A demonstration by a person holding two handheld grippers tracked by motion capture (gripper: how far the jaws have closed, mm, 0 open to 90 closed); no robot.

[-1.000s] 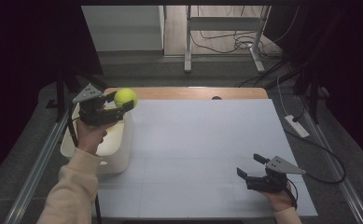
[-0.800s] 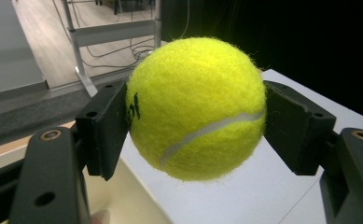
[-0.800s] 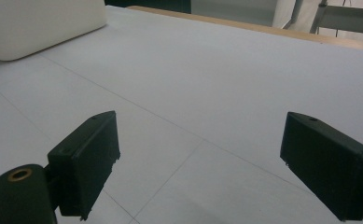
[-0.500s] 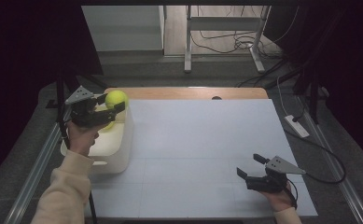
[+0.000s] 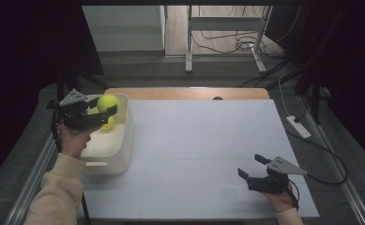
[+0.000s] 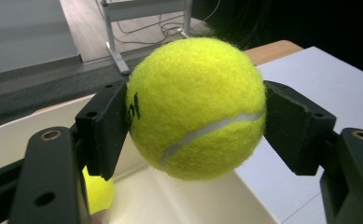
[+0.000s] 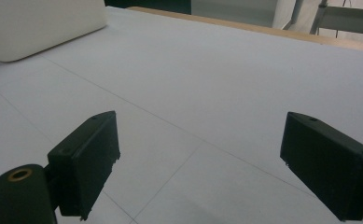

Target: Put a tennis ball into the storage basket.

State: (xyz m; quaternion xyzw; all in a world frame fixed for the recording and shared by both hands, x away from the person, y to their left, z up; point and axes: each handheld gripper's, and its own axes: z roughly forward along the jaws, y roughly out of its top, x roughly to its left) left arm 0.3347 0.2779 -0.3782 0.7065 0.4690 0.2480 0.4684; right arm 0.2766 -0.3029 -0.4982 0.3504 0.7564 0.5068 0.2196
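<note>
A yellow tennis ball (image 5: 107,101) (image 6: 195,107) is clamped between the jaws of my left gripper (image 5: 104,107) (image 6: 195,119), which holds it above the white bin (image 5: 124,140) at the table's left edge. A second yellow ball (image 5: 108,123) (image 6: 97,193) lies inside the bin, partly hidden by the gripper. My right gripper (image 5: 250,166) (image 7: 202,163) rests near the table's front right, jaws spread wide with nothing between them.
The white tabletop (image 5: 203,140) stretches between the bin and the right gripper. A wooden strip (image 5: 189,93) runs along the far edge. A power strip (image 5: 298,126) and cables lie on the floor to the right. The bin's corner (image 7: 39,28) stands far left in the right gripper view.
My left gripper has carried the ball leftward and slightly down, from over the bin's right rim to above the bin's inside. The right gripper has stayed put.
</note>
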